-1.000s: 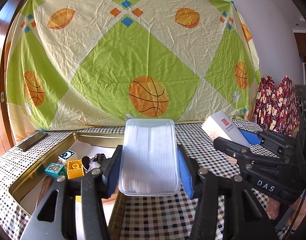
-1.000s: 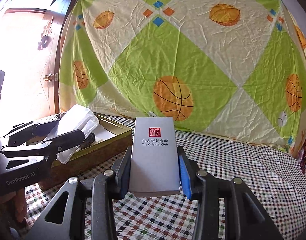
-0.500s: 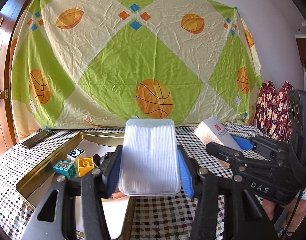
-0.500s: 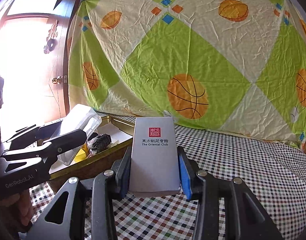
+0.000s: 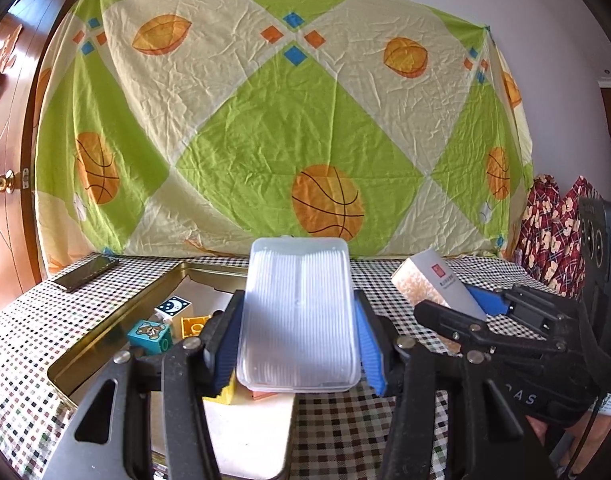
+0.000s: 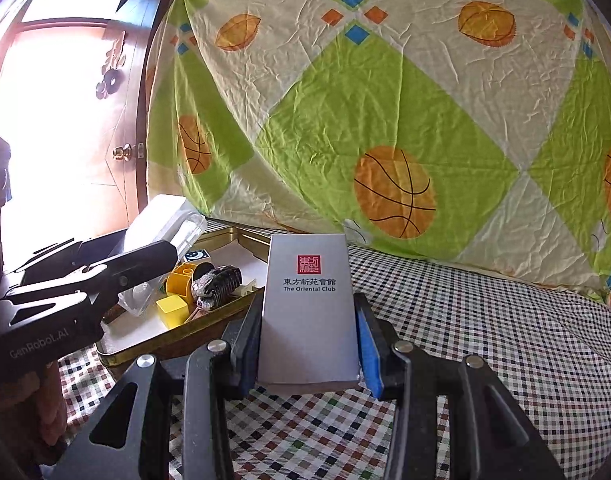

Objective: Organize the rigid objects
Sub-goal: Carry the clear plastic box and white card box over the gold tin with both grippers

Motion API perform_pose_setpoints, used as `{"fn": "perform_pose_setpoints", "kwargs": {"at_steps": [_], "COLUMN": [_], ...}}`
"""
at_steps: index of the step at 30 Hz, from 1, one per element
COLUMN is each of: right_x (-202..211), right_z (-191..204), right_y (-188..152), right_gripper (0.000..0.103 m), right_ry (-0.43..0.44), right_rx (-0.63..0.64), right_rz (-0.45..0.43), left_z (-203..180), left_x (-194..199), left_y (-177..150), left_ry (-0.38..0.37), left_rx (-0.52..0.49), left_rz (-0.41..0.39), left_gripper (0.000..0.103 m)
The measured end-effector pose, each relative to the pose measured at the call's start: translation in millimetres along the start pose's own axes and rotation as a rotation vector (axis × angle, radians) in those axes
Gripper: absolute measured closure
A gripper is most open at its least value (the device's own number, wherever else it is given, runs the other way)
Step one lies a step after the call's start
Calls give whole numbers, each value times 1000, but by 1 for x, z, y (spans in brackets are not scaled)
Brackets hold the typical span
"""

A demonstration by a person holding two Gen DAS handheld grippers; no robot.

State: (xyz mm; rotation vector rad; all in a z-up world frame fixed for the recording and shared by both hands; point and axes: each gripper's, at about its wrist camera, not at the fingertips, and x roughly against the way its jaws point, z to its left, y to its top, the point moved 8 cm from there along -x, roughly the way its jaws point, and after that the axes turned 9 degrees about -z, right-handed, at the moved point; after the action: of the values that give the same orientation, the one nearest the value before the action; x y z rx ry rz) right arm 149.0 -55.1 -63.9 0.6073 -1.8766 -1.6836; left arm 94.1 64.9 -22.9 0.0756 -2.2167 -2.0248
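Note:
My left gripper (image 5: 299, 344) is shut on a clear ribbed plastic box (image 5: 299, 316), held above the near right corner of a gold tin tray (image 5: 105, 336). The tray holds toy blocks: a teal bear block (image 5: 149, 336), a moon-face block (image 5: 172, 307), a yellow brick (image 6: 172, 310) and a dark hair clip (image 6: 217, 285). My right gripper (image 6: 309, 340) is shut on a grey card box printed "The Oriental Club" (image 6: 308, 312), held over the checked tablecloth just right of the tray (image 6: 177, 334). The same grey box (image 5: 445, 280) shows in the left wrist view, and the clear box (image 6: 161, 236) in the right.
A dark phone (image 5: 85, 274) lies on the checked cloth at the far left. A green and cream basketball-print sheet (image 5: 289, 120) hangs behind the table. A wooden door (image 6: 65, 132) stands to the left and patterned red fabric (image 5: 553, 236) at the right.
Both views have shifted: the tray and the wall sheet have slid right in each frame. More of the tray's inside and its blocks now shows. Both grips are unchanged.

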Motion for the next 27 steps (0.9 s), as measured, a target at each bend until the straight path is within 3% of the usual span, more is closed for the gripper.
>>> {"fn": "perform_pose_setpoints", "kwargs": {"at_steps": [27], "right_x": [-16], "right_z": [43], "right_y": [0], "right_gripper": [59], "right_ry": [40], "right_rx": [49], "right_rz": [25], "left_z": [47], "left_x": [6], "left_y": [2], "left_ry": [58], "left_rx": [33], "left_rz": [-5], "left_gripper": [52]}}
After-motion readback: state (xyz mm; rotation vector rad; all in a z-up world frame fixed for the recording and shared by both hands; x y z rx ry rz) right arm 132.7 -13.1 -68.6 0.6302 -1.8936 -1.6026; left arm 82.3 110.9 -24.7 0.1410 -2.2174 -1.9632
